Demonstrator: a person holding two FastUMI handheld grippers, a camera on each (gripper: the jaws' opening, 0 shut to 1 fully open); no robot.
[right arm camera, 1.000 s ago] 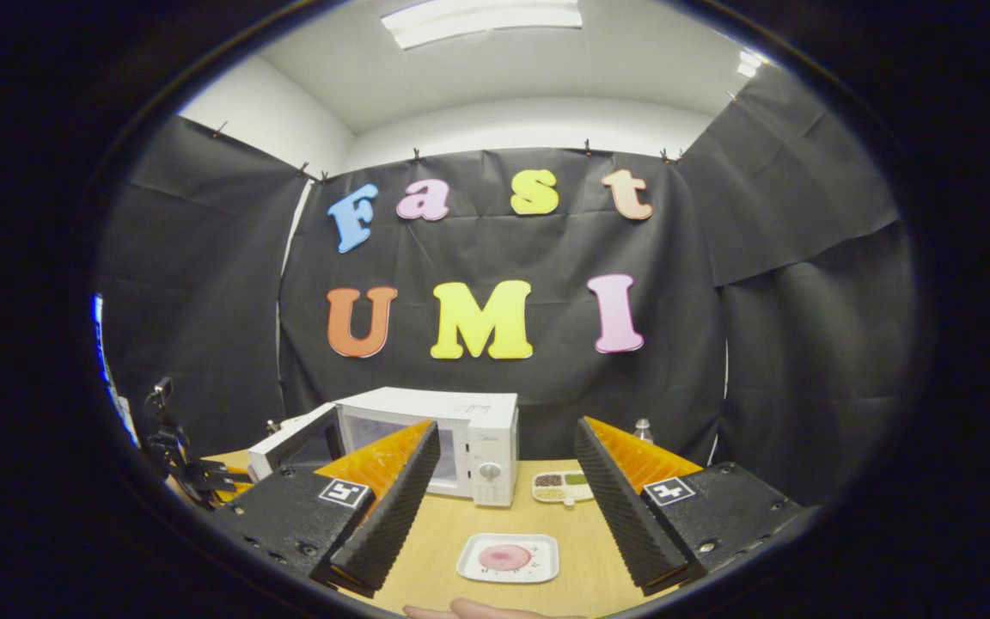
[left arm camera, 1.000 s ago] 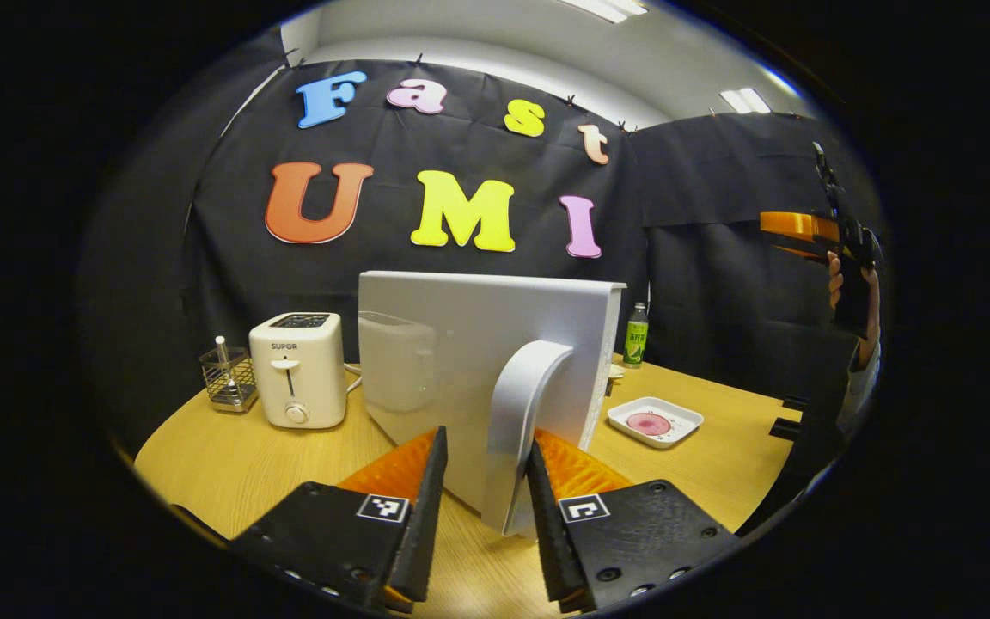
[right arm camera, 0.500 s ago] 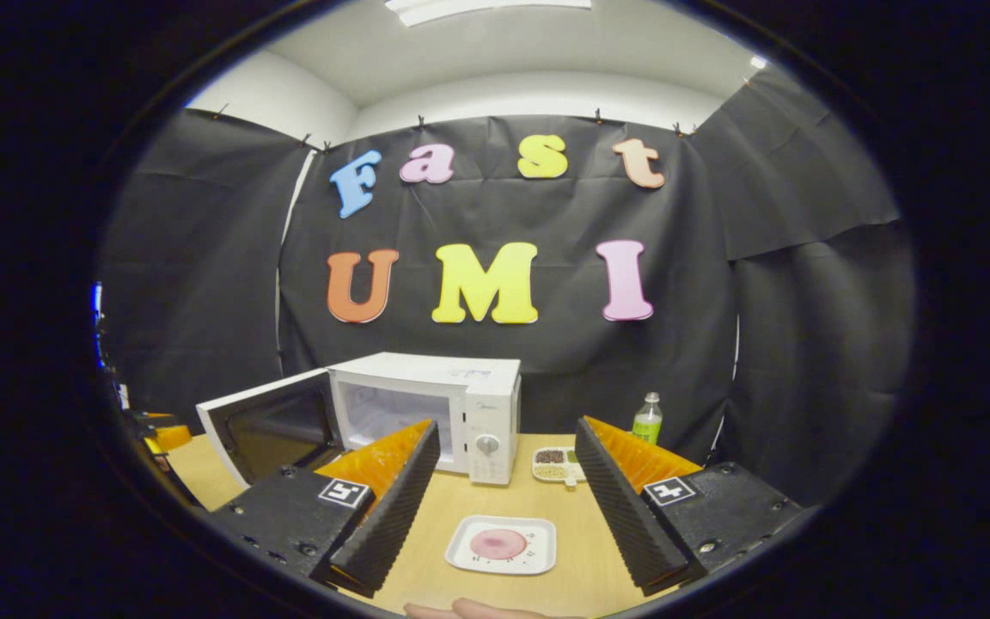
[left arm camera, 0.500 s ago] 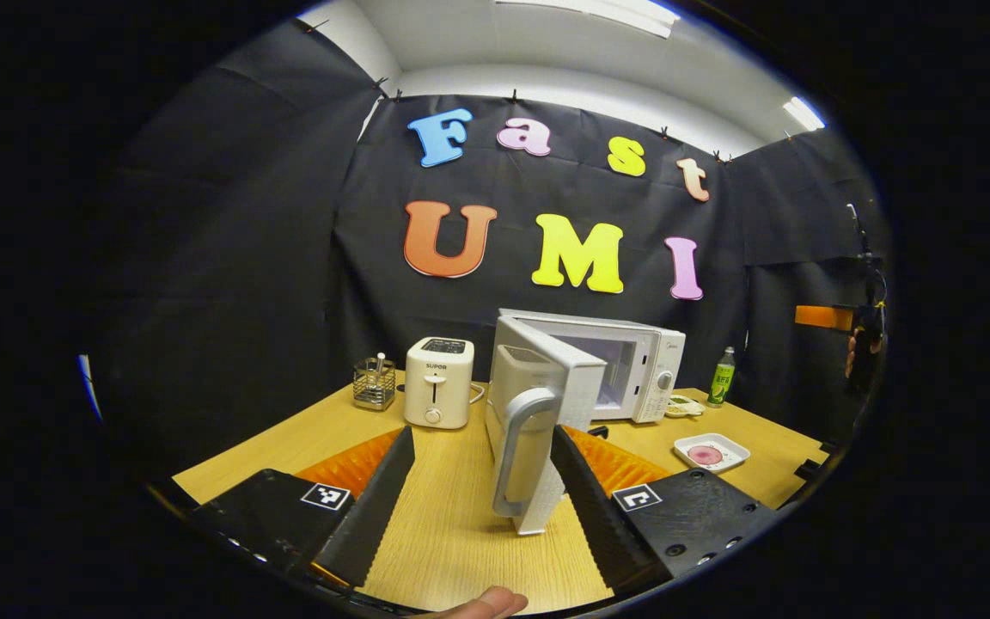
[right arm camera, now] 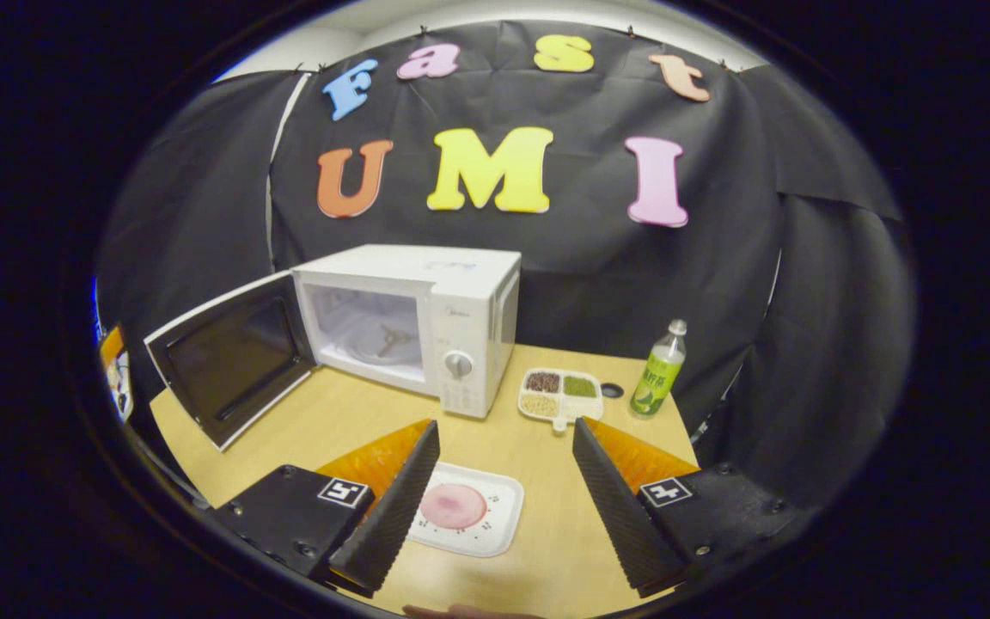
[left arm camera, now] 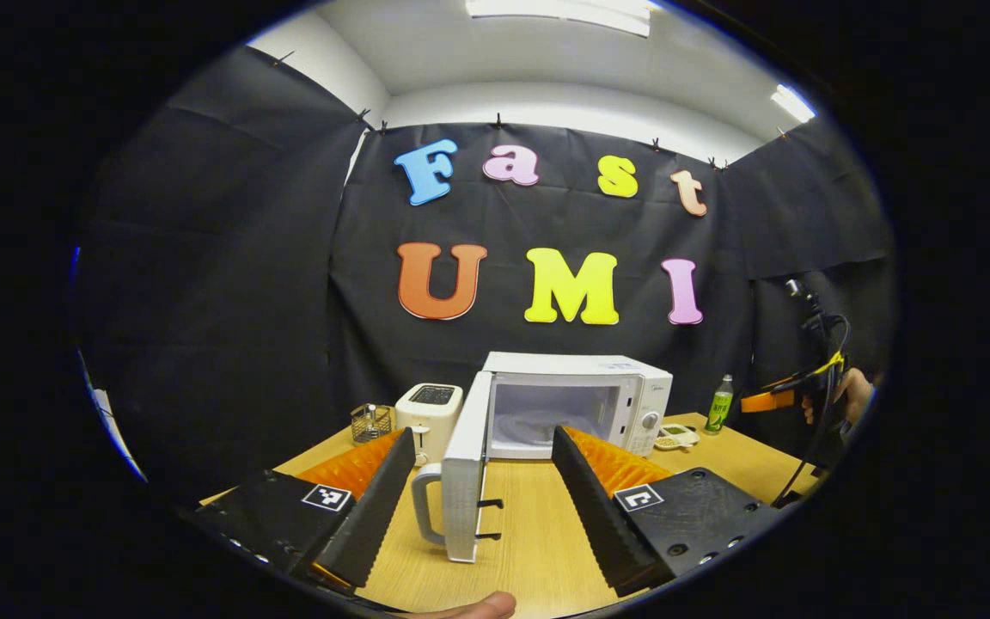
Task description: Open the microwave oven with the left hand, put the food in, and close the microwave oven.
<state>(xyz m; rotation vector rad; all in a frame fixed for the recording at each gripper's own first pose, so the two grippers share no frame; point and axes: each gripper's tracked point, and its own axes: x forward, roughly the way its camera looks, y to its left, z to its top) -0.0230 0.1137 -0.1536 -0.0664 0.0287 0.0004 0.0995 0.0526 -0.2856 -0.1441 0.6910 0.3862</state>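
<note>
The white microwave (left arm camera: 577, 400) stands at the back of the table with its door (left arm camera: 465, 481) swung wide, seen edge-on, handle (left arm camera: 426, 507) to the left. My left gripper (left arm camera: 482, 511) is open; the door stands between its fingers in the view, untouched. In the right gripper view the microwave (right arm camera: 413, 318) shows its bare cavity and the dark inside of its door (right arm camera: 233, 352). A white plate (right arm camera: 486, 533) with a pink round of food (right arm camera: 452, 505) lies just below my right gripper (right arm camera: 504, 490), which is open and apart from it. The right gripper (left arm camera: 770, 400) also appears far right, held by a hand.
A white toaster (left arm camera: 430, 408) and a wire holder (left arm camera: 366, 421) stand left of the microwave. A divided dish of beans (right arm camera: 559, 394) and a green bottle (right arm camera: 658, 370) sit to its right. The wooden table (right arm camera: 349, 421) has bare room in front of the oven.
The left gripper let go of the door handle and drew back, and the door swung fully open. The right gripper came down and forward over the plate.
</note>
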